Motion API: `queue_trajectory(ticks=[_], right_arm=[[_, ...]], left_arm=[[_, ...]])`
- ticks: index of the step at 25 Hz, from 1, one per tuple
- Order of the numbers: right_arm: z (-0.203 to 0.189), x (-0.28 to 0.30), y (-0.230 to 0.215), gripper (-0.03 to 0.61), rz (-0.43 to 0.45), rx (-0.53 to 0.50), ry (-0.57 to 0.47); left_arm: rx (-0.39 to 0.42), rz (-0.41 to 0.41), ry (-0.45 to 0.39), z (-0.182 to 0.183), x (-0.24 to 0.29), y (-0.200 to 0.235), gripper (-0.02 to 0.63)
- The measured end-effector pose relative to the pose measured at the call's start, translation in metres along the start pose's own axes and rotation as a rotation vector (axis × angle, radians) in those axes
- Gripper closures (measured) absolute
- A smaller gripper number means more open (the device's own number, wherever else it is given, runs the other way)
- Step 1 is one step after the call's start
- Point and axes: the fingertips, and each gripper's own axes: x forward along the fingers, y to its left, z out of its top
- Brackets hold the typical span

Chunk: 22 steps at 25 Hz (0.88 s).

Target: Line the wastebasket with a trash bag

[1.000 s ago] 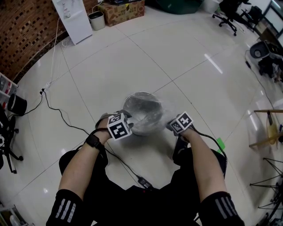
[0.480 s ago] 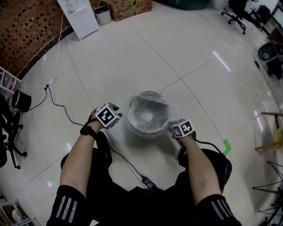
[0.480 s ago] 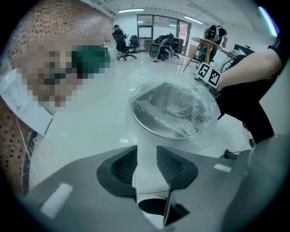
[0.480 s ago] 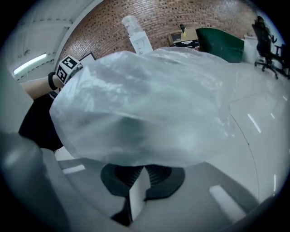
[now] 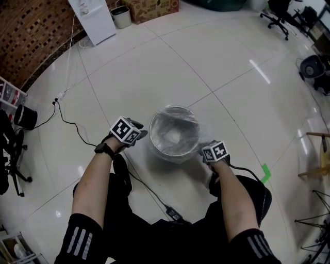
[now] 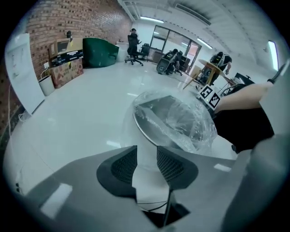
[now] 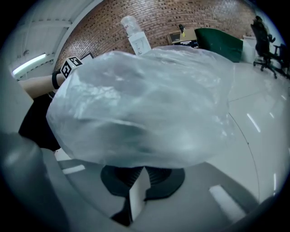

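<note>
The right gripper (image 7: 144,171) has its jaws pressed together. The clear trash bag (image 7: 145,99) billows straight off their tips, so its edge looks pinched there. The left gripper (image 6: 146,154) stands spread with only floor in the gap, just left of the round grey wastebasket (image 5: 151,138). The bag already sits in the basket, with loose film bulging off the right near side.

To line it well, I judge the right should draw that slack down over the rim. The left should take the film opposite and pull evenly, without tearing it.

A black cable (image 5: 146,188) crosses the floor near the basket's left near side and could snag. The person's legs (image 5: 121,175) crowd the near side. The water dispenser (image 5: 92,18), small bin (image 5: 121,16) and cardboard box (image 5: 152,9) stand well apart, far left.
</note>
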Motion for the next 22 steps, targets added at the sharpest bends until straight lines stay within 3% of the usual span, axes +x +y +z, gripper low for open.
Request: queue_trajectory(ticks=[4,8,14,22], right_arm=[[0.001,0.002,0.0,0.571,-0.01,0.015,-0.017],[-0.002,0.007,-0.009,0.571,-0.03,0.049,-0.042],[-0.014,0.028,-0.017,0.571,-0.03,0.088,-0.036],[-0.034,0.052,-0.022,0.566,-0.023,0.087,0.023]], left_arm=[[0.055,0.037,0.041,-0.006,0.015,0.004,0.491],[0.055,0.092,0.065,-0.009,0.032,0.018,0.494],[0.053,0.08,0.121,-0.025,0.063,0.026,0.503],[0.021,0.079,0.127,-0.032,0.082,0.037,0.499]])
